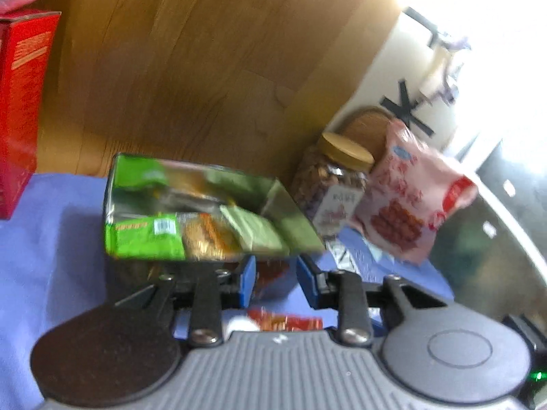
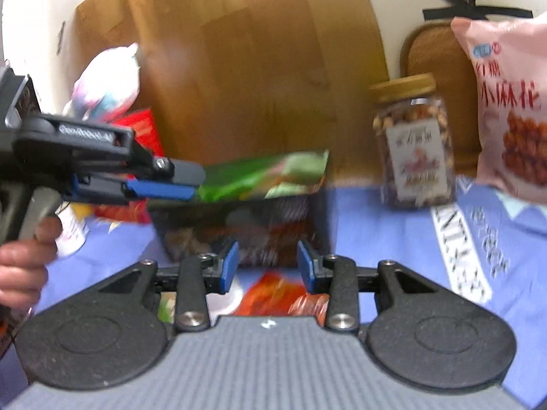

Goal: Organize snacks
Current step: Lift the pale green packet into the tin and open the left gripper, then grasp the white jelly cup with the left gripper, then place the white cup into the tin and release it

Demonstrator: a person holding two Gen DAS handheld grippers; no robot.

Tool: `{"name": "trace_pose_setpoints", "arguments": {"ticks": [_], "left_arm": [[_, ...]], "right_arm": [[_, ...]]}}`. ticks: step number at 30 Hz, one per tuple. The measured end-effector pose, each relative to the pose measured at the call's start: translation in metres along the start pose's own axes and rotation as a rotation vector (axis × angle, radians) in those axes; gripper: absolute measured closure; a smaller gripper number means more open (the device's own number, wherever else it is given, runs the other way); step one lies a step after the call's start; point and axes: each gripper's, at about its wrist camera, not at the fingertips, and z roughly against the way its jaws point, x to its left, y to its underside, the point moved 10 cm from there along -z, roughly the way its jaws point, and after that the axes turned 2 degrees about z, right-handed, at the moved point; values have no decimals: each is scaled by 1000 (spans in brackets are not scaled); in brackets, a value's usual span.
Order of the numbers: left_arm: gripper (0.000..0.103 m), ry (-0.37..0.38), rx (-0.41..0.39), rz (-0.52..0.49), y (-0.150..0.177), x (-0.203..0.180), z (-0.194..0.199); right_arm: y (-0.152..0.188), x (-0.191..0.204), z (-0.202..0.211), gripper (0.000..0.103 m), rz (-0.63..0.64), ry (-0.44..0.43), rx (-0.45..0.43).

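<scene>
A green snack box (image 1: 191, 212) lies on top of a dark snack box (image 2: 246, 229) on the blue cloth (image 1: 51, 239). My left gripper (image 1: 275, 282) is open just in front of the green box, touching nothing. From the right wrist view the left gripper (image 2: 171, 184) reaches in from the left beside the green box (image 2: 266, 174). My right gripper (image 2: 266, 264) is open and empty, just before the dark box. A red-orange snack packet (image 2: 283, 294) lies under its fingers.
A nut jar with a tan lid (image 2: 413, 143) and a pink snack bag (image 2: 509, 102) stand at the right against the wall. A red box (image 1: 20, 102) stands at the left. A wooden panel (image 1: 205, 68) rises behind. A pastel bag (image 2: 106, 82) sits back left.
</scene>
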Motion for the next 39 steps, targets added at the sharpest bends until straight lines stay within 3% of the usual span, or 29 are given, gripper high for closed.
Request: {"name": "trace_pose_setpoints", "arguments": {"ticks": [4,9,14,16,21,23,28,34,37,39], "left_arm": [[55,-74,11,-101,23,-8,-2],[53,-157,27,-247,43,-13,-14],[57,-231,48,-323,52,-9,-34],[71,-251,60,-307,54,-3,-39],[72,-184,92,-131,46,13,-31],[72,-117,106,-35,43,16,-23],[72,58,104,153,36,16,2],[72,139,104,193,31,4,10],[71,135,104,178,21,-1,3],[71,130,76,158,4,-5,3]], "right_arm": [[20,20,-5,62,56,-25,55],[38,17,-10,62,4,-36,79],[41,-4,-10,63,-168,-80,56],[40,-7,-10,63,-194,-90,55],[41,2,-6,62,-152,-90,48],[42,2,-2,62,-152,-97,41],[45,17,16,62,-192,-223,23],[33,36,13,63,-135,-233,18],[15,39,8,75,-110,-209,-12],[0,37,2,76,-83,-166,-24]]}}
